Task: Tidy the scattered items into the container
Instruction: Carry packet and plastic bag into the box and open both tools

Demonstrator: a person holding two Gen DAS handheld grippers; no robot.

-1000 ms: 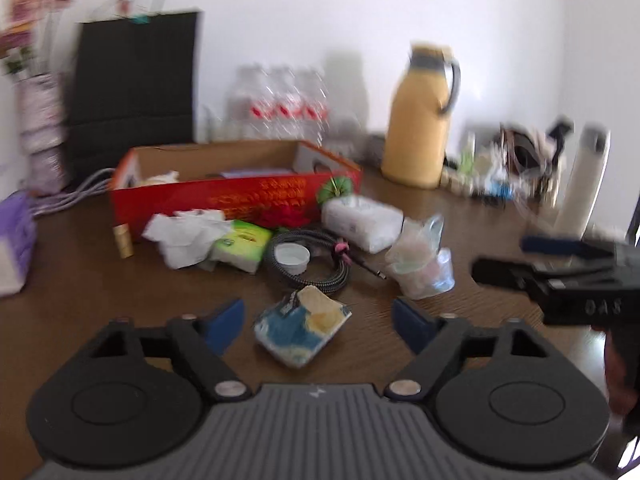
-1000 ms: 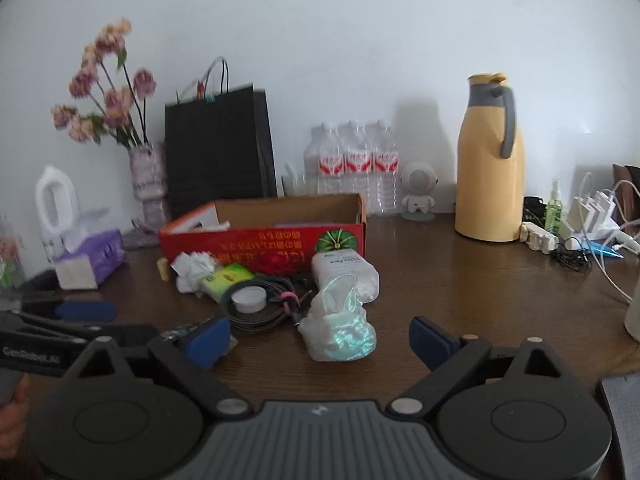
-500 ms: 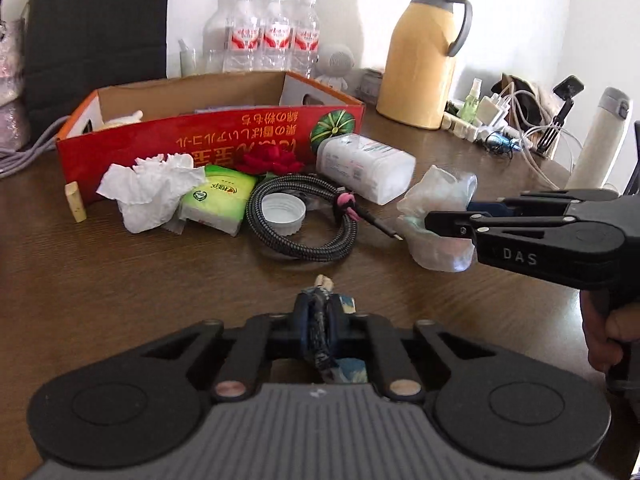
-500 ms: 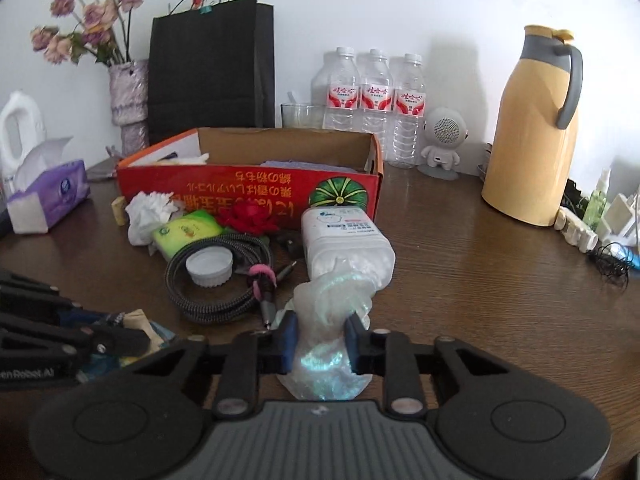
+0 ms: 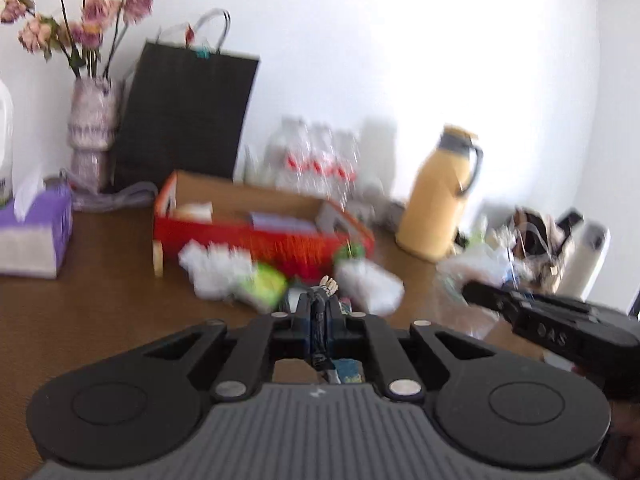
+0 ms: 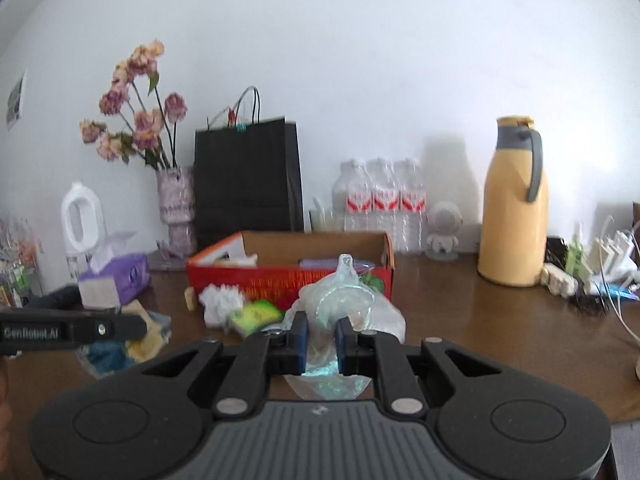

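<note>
Spanning the lower frame, the brown bench [image 6: 460,320] carried the red cardboard box [image 6: 288,276], the container, open-topped, just behind the scattered litter. Right gripper [image 6: 320,340]: jaws clamped on a crumpled clear plastic bag [image 6: 340,304], held clear of the bench. Left gripper [image 5: 319,320]: jaws together on a thin blue-and-cream wrapper [image 5: 329,286]. Advice: carry both over the rim before releasing. Only the right view showed the wrapper broadside; the left view was blurred.
</note>
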